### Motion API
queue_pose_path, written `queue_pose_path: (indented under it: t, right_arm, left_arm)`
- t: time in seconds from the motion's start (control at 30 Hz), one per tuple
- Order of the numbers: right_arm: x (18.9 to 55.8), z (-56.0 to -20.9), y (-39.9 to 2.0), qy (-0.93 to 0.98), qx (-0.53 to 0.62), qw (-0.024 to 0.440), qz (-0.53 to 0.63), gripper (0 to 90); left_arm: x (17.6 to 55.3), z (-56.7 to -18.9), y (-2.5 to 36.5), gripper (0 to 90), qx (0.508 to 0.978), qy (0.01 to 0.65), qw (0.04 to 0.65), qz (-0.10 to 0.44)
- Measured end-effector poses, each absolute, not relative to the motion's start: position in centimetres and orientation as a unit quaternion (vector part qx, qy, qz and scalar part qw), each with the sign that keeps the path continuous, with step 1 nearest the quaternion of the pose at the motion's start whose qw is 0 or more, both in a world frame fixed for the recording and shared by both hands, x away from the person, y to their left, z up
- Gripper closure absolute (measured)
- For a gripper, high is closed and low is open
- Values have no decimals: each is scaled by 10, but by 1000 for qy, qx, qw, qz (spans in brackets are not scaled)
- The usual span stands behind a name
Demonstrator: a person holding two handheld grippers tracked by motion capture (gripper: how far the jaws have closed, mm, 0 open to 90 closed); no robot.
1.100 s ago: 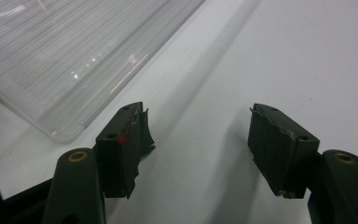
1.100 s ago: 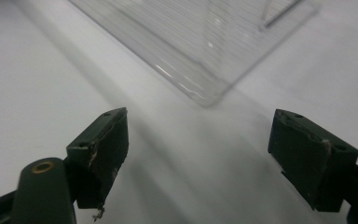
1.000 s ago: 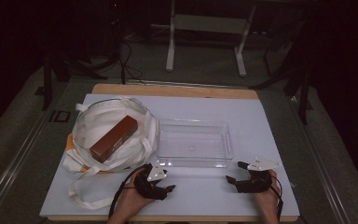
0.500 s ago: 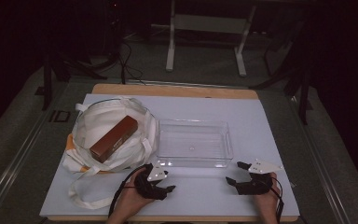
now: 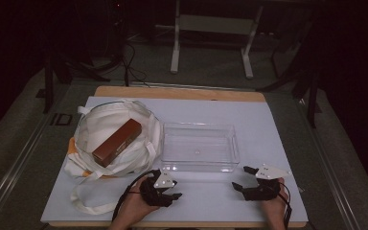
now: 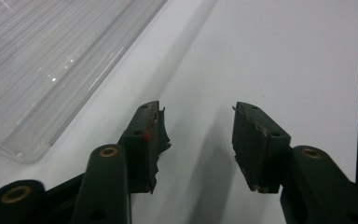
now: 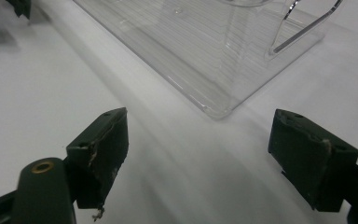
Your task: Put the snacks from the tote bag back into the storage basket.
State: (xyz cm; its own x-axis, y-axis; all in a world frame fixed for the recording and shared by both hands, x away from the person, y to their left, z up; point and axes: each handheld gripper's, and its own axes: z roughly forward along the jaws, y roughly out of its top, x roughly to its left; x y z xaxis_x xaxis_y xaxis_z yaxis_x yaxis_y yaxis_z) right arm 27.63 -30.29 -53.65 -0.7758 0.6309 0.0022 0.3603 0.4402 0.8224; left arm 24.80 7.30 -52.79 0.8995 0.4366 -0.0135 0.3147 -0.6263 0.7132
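Observation:
My left gripper rests on the white mat near the table's front edge, below the left corner of a clear plastic tray. In the left gripper view its jaws have just been closing; they stand apart with nothing between them, and the tray lies to their left. My right gripper sits by the tray's right front corner, open wide and empty, with the tray corner just ahead. A brown box lies inside an open white tote bag left of the tray.
The white mat covers a wooden table. The bag's straps trail toward the front edge beside my left hand. Table legs and cables stand on the dark floor beyond.
The left gripper's jaws stand a little closer together than before. Both hands, the bag, the box and the tray stay where they were.

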Motion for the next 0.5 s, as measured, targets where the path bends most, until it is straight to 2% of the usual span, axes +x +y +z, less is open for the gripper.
queue_pose_path:
  t: [0.5]
  right_arm:
    - [276,-536,-303,833,296,158,439,199]
  left_arm:
    - [246,-516,78,547,900,204,377,84]
